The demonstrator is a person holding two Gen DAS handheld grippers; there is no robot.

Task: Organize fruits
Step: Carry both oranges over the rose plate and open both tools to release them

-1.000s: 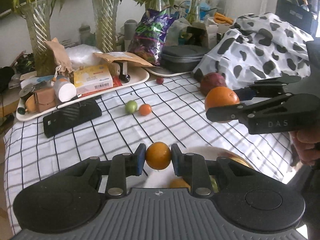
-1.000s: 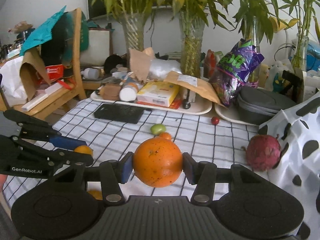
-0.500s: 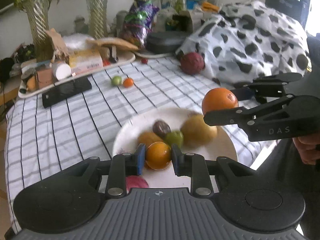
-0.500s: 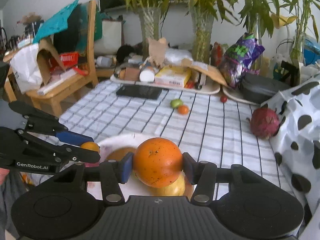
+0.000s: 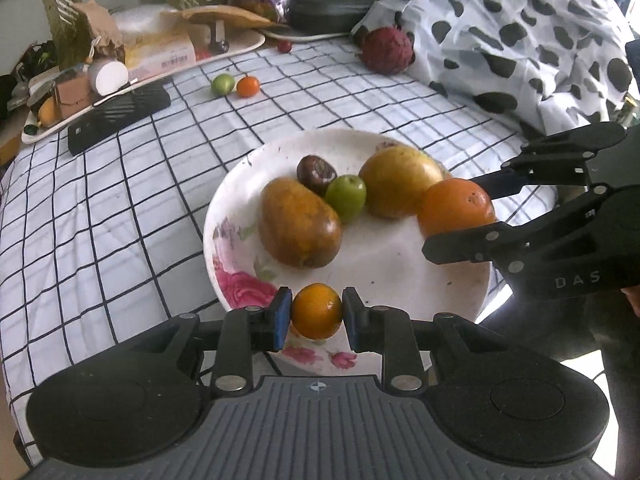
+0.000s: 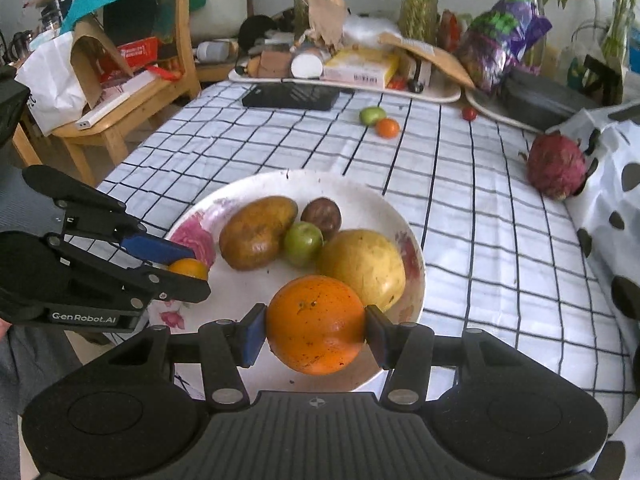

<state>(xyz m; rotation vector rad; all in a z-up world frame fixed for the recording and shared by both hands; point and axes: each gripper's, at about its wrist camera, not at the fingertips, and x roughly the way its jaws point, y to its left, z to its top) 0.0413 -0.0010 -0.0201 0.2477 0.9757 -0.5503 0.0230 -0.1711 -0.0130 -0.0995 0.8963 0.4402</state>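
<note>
Hovering over the near rim of the flowered plate [image 5: 224, 240], the left hand-held gripper [image 5: 316, 312] is nearly closed, pinching a small orange [image 5: 316, 311]. The right hand-held gripper [image 6: 316, 326], partway open, clamps a large orange [image 6: 316, 324] beside it. Four fruits already lie on the plate. Farther across the checked surface [image 6: 460, 200], a green fruit [image 6: 372, 115], a small tangerine [image 6: 388, 127], a cherry tomato [image 6: 469, 113] and a dragon fruit [image 6: 556, 167] remain loose.

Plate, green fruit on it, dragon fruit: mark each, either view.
Plate [image 6: 372, 196]: right wrist view, bare far rim.
Green fruit [image 6: 303, 242]: right wrist view, middle of its skin.
Dragon fruit [image 5: 387, 50]: left wrist view, centre of its red body.
</note>
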